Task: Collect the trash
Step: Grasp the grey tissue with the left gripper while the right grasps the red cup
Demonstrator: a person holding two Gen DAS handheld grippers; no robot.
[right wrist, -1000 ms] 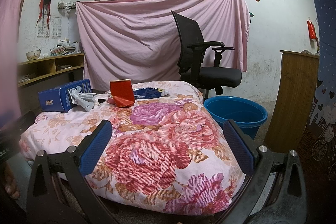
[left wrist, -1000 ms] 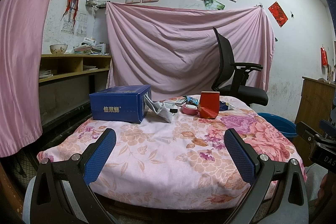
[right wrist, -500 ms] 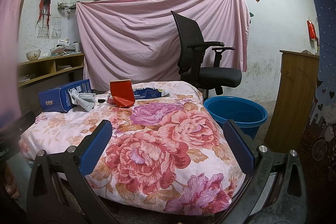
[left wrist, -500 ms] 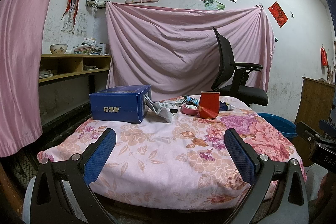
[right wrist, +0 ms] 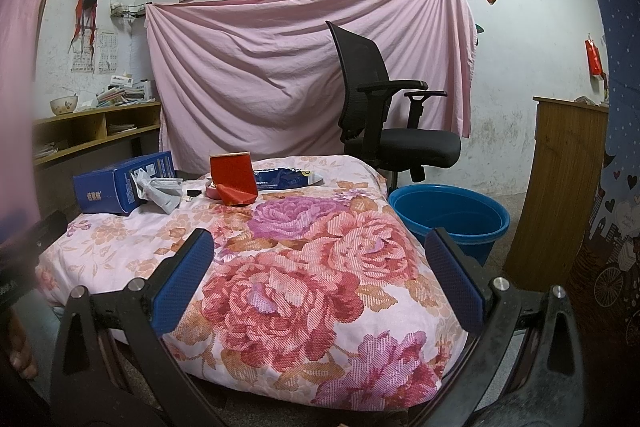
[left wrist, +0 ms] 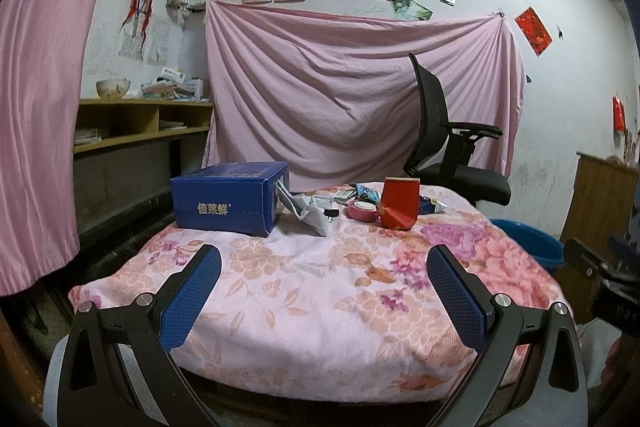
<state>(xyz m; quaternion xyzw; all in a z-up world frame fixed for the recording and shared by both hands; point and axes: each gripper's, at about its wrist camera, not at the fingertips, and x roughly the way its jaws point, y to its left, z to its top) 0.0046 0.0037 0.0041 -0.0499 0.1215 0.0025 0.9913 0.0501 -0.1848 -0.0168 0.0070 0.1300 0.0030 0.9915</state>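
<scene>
Trash lies at the far end of a table under a floral cloth: a blue carton, a crumpled grey wrapper, a pink tape roll, a red paper bag and a blue snack packet. My left gripper hovers open over the near edge, well short of the trash, its jaws holding nothing. Farther right, my right gripper is also open above the cloth. A blue plastic tub stands on the floor right of the table.
A black office chair stands behind the table before a hung pink sheet. Wooden shelves line the left wall, a wooden cabinet the right. A pink curtain hangs at the near left.
</scene>
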